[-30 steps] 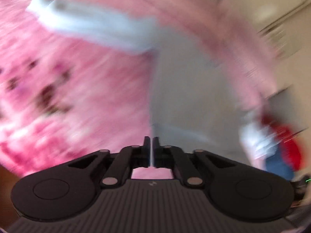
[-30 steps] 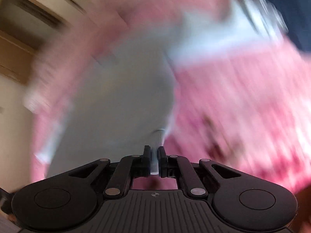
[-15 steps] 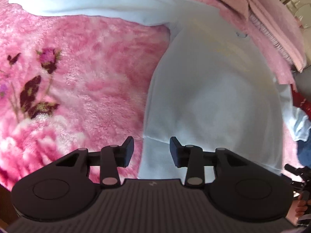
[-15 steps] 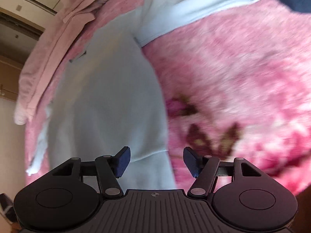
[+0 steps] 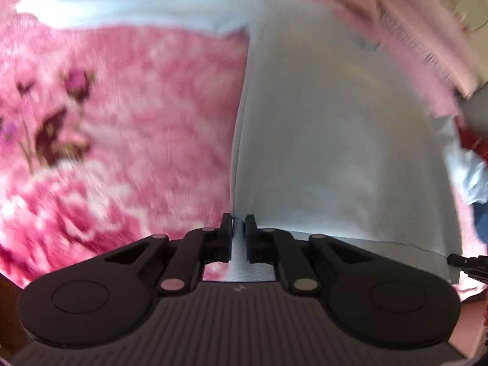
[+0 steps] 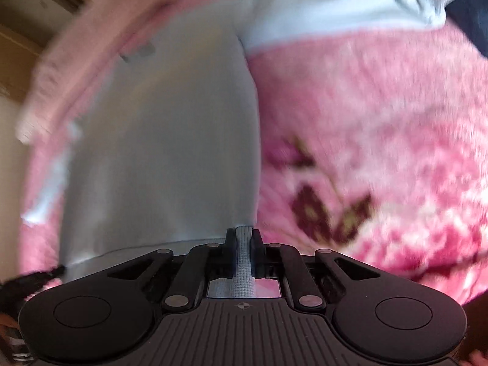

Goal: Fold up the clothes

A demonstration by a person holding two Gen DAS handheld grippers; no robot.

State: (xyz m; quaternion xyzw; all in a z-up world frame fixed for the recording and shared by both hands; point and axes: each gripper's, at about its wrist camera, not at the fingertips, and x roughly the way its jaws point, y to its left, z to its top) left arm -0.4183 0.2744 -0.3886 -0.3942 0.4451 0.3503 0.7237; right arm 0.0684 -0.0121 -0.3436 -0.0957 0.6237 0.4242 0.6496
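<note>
**Pinching the hem at both corners**

Clamping down, the left gripper (image 5: 238,222) has just closed its jaws on the near left corner of the pale blue sweatshirt (image 5: 335,140), ribbed hem pinched between the pads. The right gripper (image 6: 243,236) has likewise just closed on the near right corner of the hem. Both point steeply downward. The sweatshirt lies flat on a pink floral blanket (image 5: 137,116), body stretching far, one sleeve (image 5: 131,6) spread out to the left, a pink garment (image 6: 100,39) beyond its collar.
</note>
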